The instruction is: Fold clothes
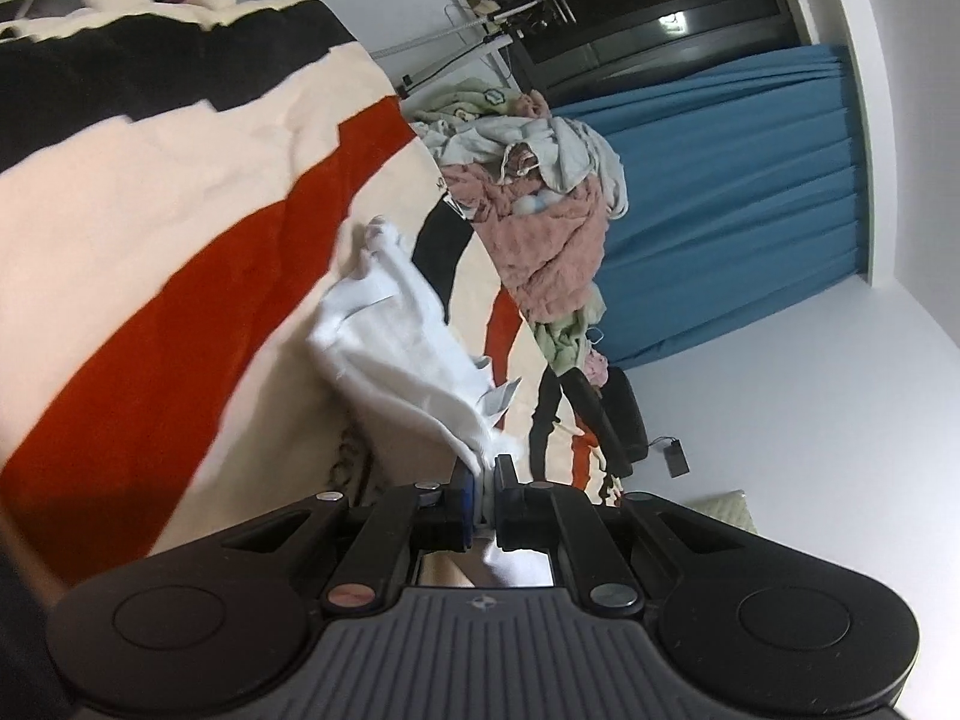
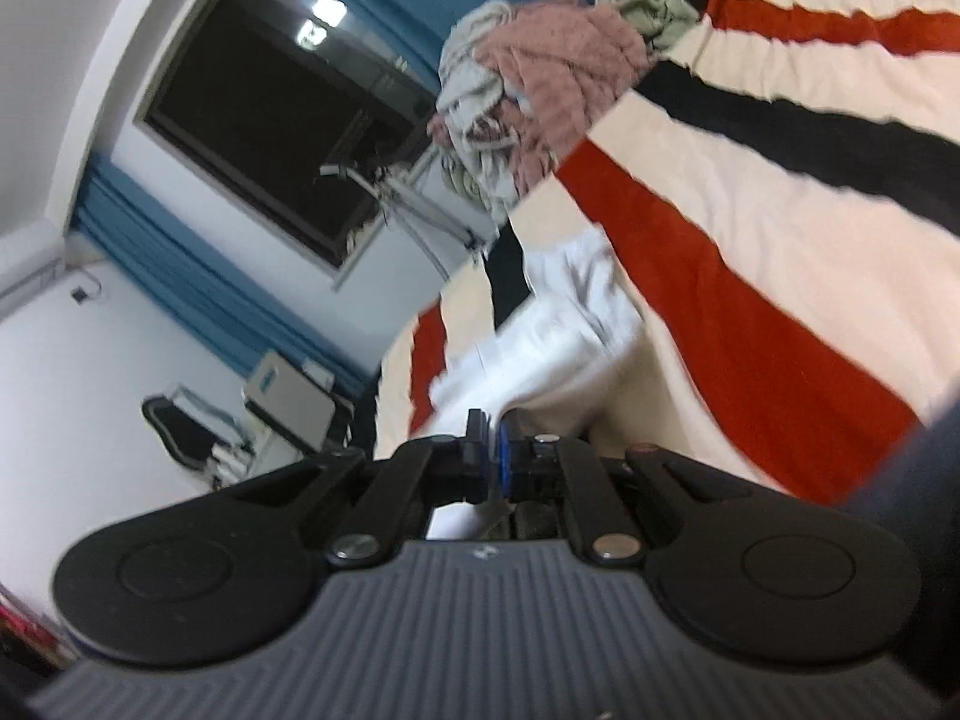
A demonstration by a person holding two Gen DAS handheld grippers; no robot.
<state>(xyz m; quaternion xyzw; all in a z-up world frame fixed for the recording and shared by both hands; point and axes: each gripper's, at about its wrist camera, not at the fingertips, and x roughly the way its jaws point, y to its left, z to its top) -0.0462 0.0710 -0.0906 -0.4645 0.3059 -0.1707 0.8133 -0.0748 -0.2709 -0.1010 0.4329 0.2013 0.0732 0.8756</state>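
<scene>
Two hand-held grippers grip one white garment point(image 1: 408, 348) above a striped blanket point(image 1: 180, 210): the left hand-held gripper point(image 1: 483, 468) and the right hand-held gripper point(image 2: 492, 438) are each clamped on its fabric. A pile of clothes point(image 1: 540, 204) lies beyond, near a blue curtain point(image 1: 738, 192).

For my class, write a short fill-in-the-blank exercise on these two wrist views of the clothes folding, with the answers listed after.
1. Both grippers' jaws are shut on a ____ garment.
2. The blanket beneath it has cream, black and ____ stripes.
3. The curtain by the window is ____.
4. The fluffy item in the clothes pile is ____.

Answers: white; red; blue; pink
</scene>
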